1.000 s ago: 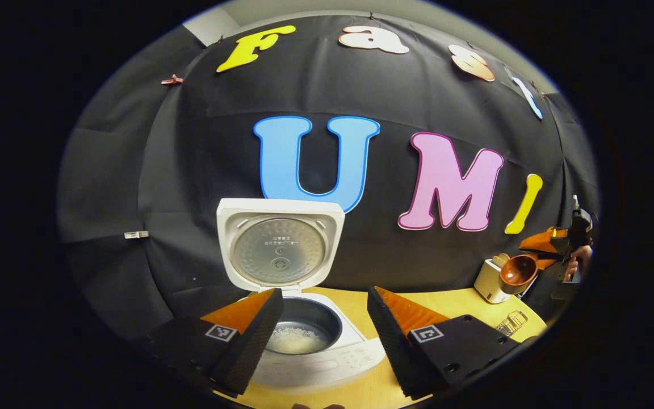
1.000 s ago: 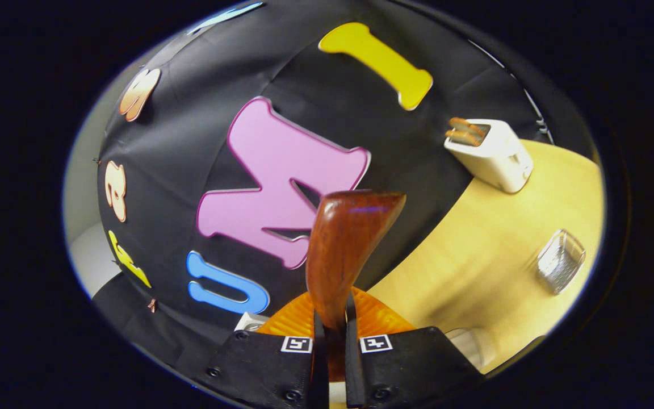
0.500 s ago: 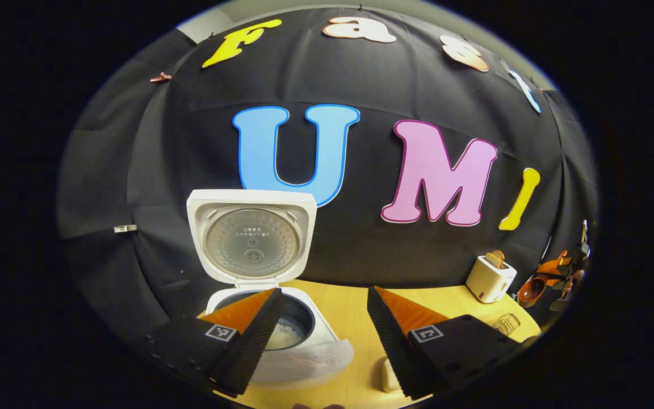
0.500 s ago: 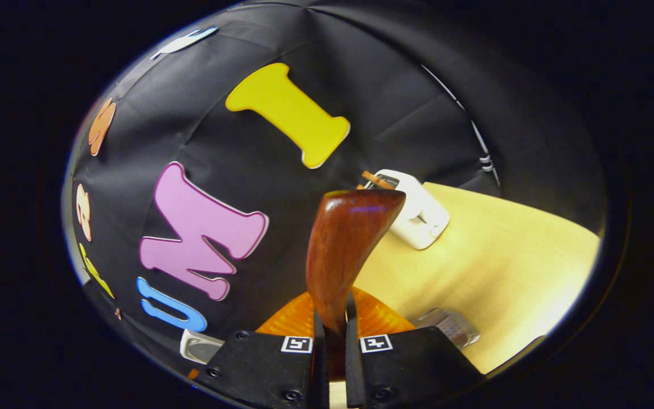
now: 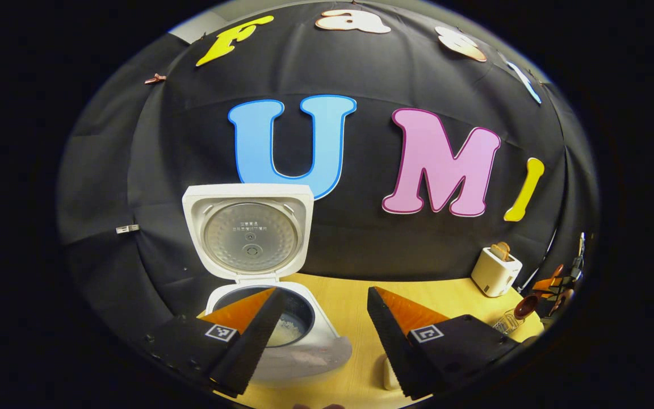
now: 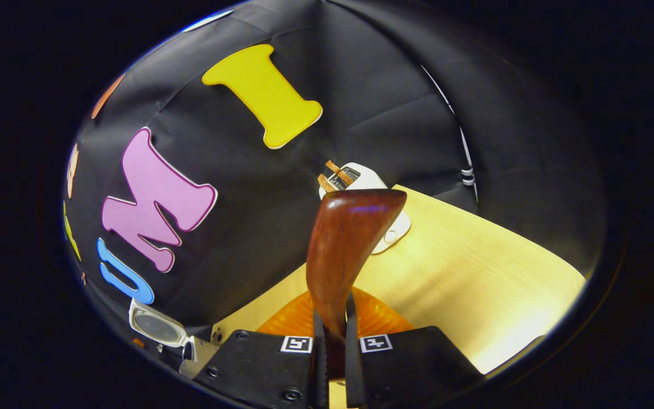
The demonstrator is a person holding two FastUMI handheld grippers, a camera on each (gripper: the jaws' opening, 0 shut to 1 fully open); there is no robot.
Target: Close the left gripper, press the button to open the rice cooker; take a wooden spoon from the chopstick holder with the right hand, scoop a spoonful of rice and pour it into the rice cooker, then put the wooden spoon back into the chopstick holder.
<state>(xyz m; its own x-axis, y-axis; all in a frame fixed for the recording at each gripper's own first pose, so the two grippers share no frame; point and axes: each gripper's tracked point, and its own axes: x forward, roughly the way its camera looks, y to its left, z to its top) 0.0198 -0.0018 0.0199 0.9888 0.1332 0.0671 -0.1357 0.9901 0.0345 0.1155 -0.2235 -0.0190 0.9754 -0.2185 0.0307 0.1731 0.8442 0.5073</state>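
Swinging away from the cooker (image 5: 270, 318), right gripper (image 6: 332, 346) clamps the wooden spoon (image 6: 344, 250) for return; left gripper (image 5: 321, 335) gapes empty.

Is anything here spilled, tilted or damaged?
Nothing stands out. The rice cooker stands with its lid up and rice in the pot, none seen on the table. The right gripper holds the spoon. The toaster stands upright.
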